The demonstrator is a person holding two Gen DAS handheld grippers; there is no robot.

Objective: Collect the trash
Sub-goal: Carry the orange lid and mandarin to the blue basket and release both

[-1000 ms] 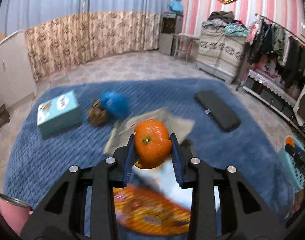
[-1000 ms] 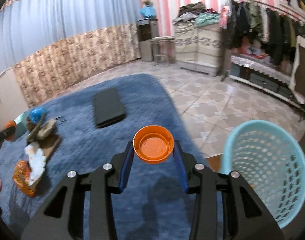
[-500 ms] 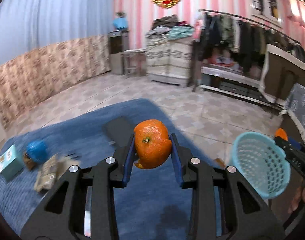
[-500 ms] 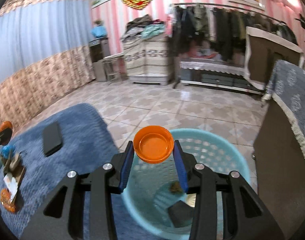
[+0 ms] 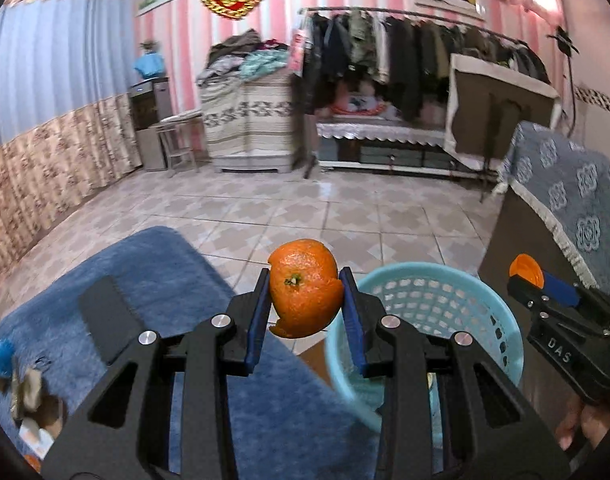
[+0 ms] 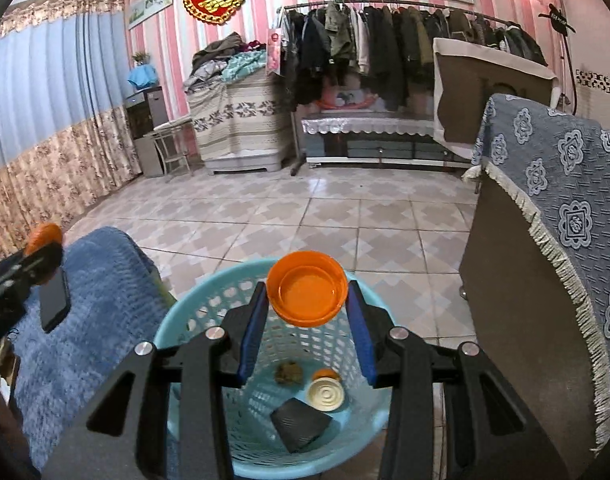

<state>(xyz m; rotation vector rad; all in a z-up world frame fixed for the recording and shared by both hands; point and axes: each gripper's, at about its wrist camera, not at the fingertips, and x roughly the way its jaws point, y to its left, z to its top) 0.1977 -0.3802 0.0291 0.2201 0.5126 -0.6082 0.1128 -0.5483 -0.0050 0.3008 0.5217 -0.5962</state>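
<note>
Pinching an orange peel between its blue fingers, the left gripper hangs over the edge of the blue rug, beside the rim of the light-blue basket. The right gripper holds an orange lid above the basket's open mouth, where scraps already lie. Bare tiled floor opens beyond, bounded by a cloth-draped cabinet on the right.
</note>
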